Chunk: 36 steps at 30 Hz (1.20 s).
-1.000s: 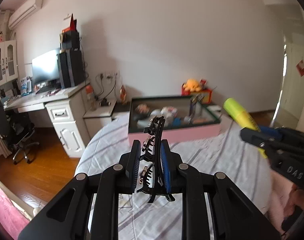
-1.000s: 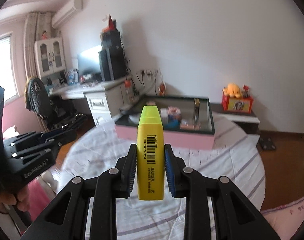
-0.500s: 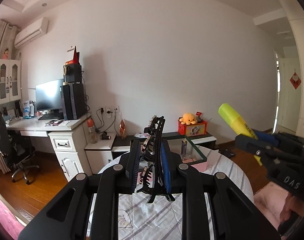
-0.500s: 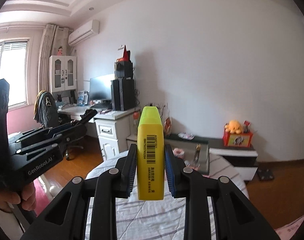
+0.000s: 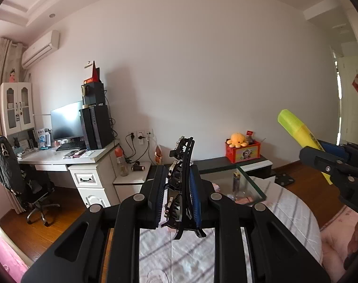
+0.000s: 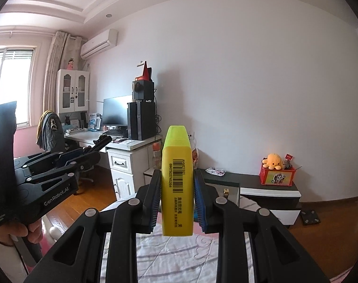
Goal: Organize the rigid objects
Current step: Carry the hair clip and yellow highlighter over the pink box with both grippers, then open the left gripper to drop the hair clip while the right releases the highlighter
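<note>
Left gripper (image 5: 177, 195) is clenched on a black plastic claw hair clip (image 5: 182, 184), held upright between its blue pads, raised above the striped white bed sheet (image 5: 179, 257). Right gripper (image 6: 177, 195) grasps a yellow rectangular highlighter with barcode label (image 6: 177, 179), cap end up, also held in the air. A glass-walled tray with pink base (image 5: 254, 188) sits beyond on the bed, small items inside. Both grippers point nearly level toward the white wall (image 5: 214, 82).
</note>
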Each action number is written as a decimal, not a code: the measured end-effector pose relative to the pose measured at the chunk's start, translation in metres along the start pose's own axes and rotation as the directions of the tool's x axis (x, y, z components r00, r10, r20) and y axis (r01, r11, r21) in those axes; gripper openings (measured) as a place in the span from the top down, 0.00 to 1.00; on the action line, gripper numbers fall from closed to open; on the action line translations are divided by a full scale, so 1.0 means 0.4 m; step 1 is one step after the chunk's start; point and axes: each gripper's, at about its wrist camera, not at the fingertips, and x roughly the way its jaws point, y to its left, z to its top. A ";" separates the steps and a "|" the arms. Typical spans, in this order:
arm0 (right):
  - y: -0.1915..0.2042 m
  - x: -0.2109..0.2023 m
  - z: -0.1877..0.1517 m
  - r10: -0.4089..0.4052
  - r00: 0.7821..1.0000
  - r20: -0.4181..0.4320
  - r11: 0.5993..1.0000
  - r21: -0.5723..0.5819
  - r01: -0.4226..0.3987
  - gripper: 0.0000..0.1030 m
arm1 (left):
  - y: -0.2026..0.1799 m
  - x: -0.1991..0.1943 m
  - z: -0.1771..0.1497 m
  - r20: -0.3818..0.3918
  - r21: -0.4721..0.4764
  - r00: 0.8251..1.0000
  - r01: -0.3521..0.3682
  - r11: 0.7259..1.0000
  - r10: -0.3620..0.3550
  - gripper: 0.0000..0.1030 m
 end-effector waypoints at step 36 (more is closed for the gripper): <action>-0.210 0.693 -0.222 0.016 0.906 -0.423 1.000 0.025 -0.006 0.74 | -0.160 0.767 -0.226 -0.395 0.038 0.915 0.100 0.994 -0.077 0.80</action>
